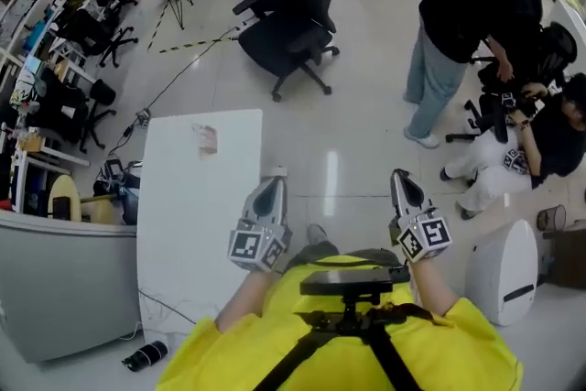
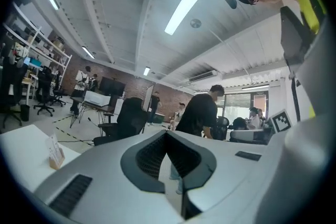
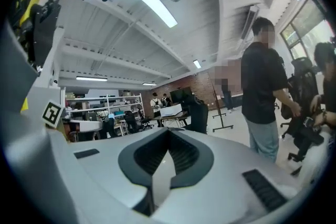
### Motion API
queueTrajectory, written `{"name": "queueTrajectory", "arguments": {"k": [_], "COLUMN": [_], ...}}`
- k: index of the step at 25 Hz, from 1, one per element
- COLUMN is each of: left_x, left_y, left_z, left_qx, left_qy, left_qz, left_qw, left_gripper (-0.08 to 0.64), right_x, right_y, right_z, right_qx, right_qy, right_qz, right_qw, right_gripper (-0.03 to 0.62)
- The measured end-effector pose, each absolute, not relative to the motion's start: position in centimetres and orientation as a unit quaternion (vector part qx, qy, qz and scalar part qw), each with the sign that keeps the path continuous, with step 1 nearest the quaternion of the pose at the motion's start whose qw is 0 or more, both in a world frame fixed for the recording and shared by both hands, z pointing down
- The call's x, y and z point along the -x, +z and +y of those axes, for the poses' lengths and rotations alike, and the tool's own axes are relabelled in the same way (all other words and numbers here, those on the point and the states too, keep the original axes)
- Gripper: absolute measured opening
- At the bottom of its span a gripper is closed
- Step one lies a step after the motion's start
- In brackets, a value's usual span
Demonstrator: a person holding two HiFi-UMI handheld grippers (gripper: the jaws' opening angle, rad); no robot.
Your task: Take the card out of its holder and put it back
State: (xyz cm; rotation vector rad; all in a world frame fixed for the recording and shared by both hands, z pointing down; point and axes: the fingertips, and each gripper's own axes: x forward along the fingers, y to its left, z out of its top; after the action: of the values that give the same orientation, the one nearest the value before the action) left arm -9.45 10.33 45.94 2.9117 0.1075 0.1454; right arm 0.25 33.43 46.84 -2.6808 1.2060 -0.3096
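A small card in its wooden holder (image 1: 205, 138) stands near the far end of the white table (image 1: 192, 224), left of me. The left gripper view shows the same holder (image 2: 54, 152) low at the left on the table (image 2: 21, 147). My left gripper (image 1: 272, 183) hovers over the table's right edge, short of the holder, shut with nothing in it. My right gripper (image 1: 403, 179) is held over the floor to the right, also shut and empty. In each gripper view the jaw tips meet, left gripper (image 2: 167, 136) and right gripper (image 3: 168, 134), both pointing level into the room.
A black office chair (image 1: 288, 23) stands beyond the table. A person (image 1: 467, 14) stands at the right and another (image 1: 540, 142) sits on the floor. A white rounded unit (image 1: 508, 270) is at my right, a grey cabinet (image 1: 55, 288) at my left.
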Motion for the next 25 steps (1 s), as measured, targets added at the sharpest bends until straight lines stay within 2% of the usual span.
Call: {"name": "queueTrajectory", "arguments": {"k": [3,8,14,20,25], "left_x": [8.1,5.7,0.1,-3.3,-3.3], "left_y": [47.2,48.3,49.4,48.9,47.9], "left_z": [5.7,1.1,-4.1,-12.7,-16.6], "left_qx": [-0.991,-0.990,-0.986,-0.961,-0.933], "left_qy": [0.060,0.057,0.047,0.035,0.013], "left_qz": [0.017,-0.014,-0.083,-0.243,-0.336], "left_qw": [0.116,0.131,0.136,0.128,0.127], "left_gripper": [0.000,0.000,0.000,0.000,0.000], "right_x": [-2.7,-4.8,-13.6,-22.9,-25.3], "right_y": [45.7,47.3,49.0,48.1,48.3], "right_z": [27.9,21.2,14.0,1.1,-8.6], "right_qx": [0.894,0.867,0.820,0.713,0.588], "right_qy": [-0.101,-0.115,-0.125,-0.120,-0.118], "right_qz": [0.424,0.480,0.554,0.687,0.799], "right_qw": [0.105,0.077,0.069,0.063,0.039], "right_gripper": [0.006,0.006,0.006,0.006,0.006]}}
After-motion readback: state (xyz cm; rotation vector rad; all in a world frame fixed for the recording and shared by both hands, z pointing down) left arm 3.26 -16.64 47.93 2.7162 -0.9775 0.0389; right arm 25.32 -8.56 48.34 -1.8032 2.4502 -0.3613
